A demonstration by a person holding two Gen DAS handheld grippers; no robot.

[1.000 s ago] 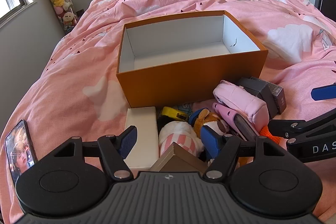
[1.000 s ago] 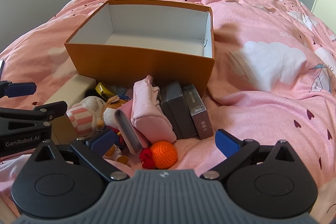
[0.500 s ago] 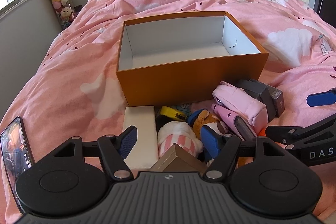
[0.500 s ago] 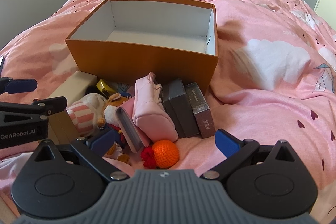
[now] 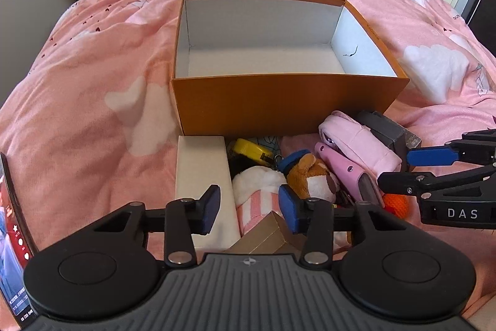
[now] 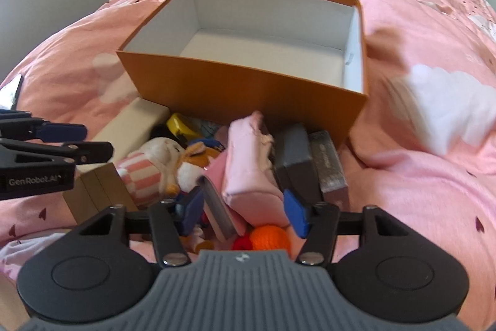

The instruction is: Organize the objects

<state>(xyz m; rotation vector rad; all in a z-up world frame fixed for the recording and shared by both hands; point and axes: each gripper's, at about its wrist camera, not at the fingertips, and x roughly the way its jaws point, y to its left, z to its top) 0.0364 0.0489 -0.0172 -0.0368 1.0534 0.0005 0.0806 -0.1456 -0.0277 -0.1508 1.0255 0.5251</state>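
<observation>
The left claw (image 5: 249,213) hangs low over the near end of the pile with its blue pads apart, gripping nothing; between them show a pink-and-white striped plush (image 5: 257,200) and the corner of a tan cardboard box (image 5: 266,238). Just left of it lies a long white box (image 5: 201,172), its far end touching the orange box. The right claw (image 6: 245,211) is also spread, its pads on either side of the near end of a pink pouch (image 6: 248,166) and a grey-edged pink case (image 6: 217,207), though contact cannot be made out. An orange crocheted ball (image 6: 269,238) sits just under it. Right of the pouch stand two dark boxes (image 6: 297,163) side by side. Toward the left lie a brown plush toy (image 5: 313,176) and a yellow tape measure (image 5: 251,149). Beyond the pile, the open orange box (image 5: 279,101) rests on the pink bed cover (image 5: 93,67), its white inside bare. A lit phone (image 5: 12,238) lies at the near left edge.
</observation>
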